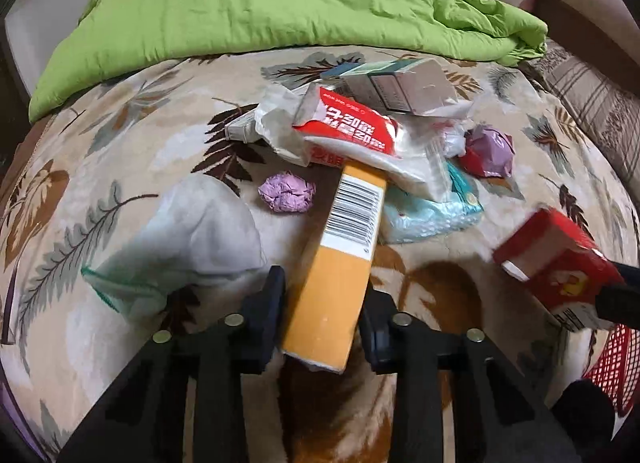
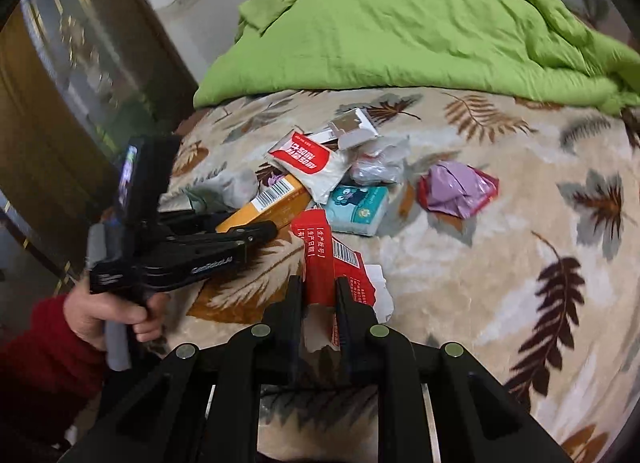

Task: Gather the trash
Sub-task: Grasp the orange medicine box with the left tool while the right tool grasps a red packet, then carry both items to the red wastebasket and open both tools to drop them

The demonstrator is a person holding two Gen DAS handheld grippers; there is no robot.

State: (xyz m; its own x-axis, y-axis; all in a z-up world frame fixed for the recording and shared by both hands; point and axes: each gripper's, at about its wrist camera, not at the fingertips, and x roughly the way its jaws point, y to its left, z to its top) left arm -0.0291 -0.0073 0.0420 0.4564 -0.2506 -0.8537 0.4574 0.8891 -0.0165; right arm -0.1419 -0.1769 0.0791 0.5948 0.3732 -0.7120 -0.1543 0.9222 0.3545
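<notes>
Two light, crushable cartons are already in hand: the orange box (image 1: 340, 263) is pinched near its lower end by the left gripper (image 1: 324, 319), its far end resting on the trash pile (image 1: 360, 135) mid-bed, and the torn red carton (image 2: 332, 263) is clamped flat by the fully closed right gripper (image 2: 320, 303). Thin card is judged stiff along folds but easily buckled, so edges are best gripped. Both grippers are angled steeply down toward the bed (image 2: 500, 263), left hand (image 2: 108, 315) wrapped round its handle.
</notes>
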